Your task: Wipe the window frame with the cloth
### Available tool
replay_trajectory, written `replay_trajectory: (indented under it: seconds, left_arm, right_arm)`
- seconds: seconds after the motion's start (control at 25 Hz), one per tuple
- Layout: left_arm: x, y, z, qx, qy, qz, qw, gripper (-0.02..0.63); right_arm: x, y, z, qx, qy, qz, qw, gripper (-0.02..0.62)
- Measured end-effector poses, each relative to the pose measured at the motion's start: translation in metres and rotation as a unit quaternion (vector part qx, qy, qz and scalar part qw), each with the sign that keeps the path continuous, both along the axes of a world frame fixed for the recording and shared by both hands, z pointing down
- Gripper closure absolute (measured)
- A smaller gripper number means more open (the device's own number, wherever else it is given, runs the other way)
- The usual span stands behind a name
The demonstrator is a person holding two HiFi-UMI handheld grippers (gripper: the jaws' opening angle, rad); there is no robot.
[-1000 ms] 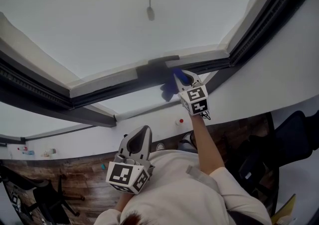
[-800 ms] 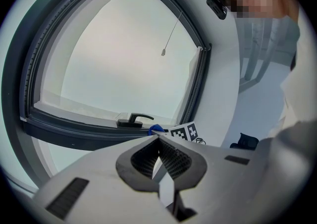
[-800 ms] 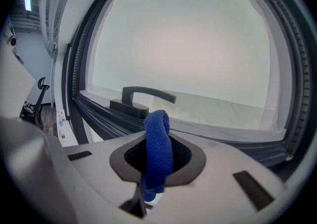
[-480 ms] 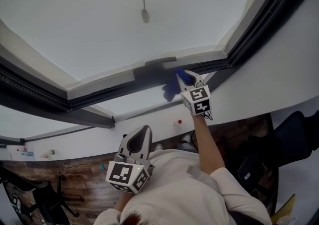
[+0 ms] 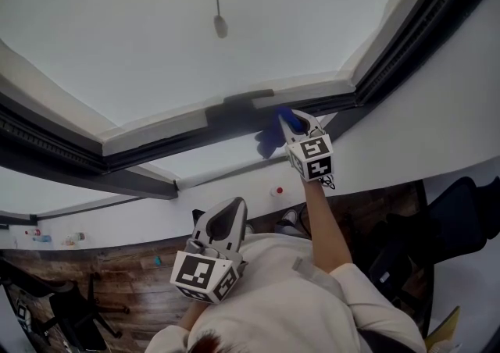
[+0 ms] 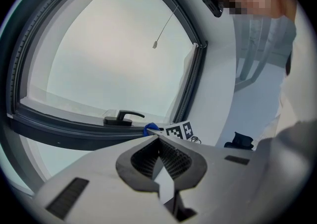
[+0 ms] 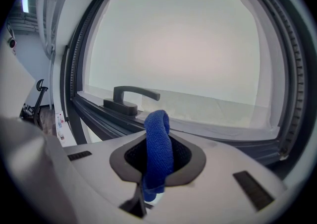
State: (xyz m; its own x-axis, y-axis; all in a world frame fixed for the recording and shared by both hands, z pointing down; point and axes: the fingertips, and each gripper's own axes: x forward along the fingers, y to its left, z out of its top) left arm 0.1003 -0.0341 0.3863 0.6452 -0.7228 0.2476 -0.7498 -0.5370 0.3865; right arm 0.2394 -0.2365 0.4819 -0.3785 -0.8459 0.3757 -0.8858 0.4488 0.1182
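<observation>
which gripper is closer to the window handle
Right. The right gripper, shut on the blue cloth, is up at the frame just beside the window handle. The left gripper hangs low near the person's chest, far from it.

A: Item, light: daylight through the window pane (image 5: 258, 39), overexposed to flat white.

B: Item, contrast: window frame (image 5: 47, 148) dark against it. Interior dim.

A: Item, distortion: strong fisheye curvature and black corner vignette in both gripper views; near foreground soft.
</observation>
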Motion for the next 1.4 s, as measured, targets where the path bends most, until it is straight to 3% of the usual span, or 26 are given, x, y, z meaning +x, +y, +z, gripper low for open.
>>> replay_trajectory:
  seconds: [1.4]
  left_arm:
    - [0.014,-0.004,-0.008,0.005,-0.006,-0.048,0.9988,0.601]
  right_arm:
    - [0.055,-0.006,-0.001,-0.001,-0.017,0.022,1.000,0.545]
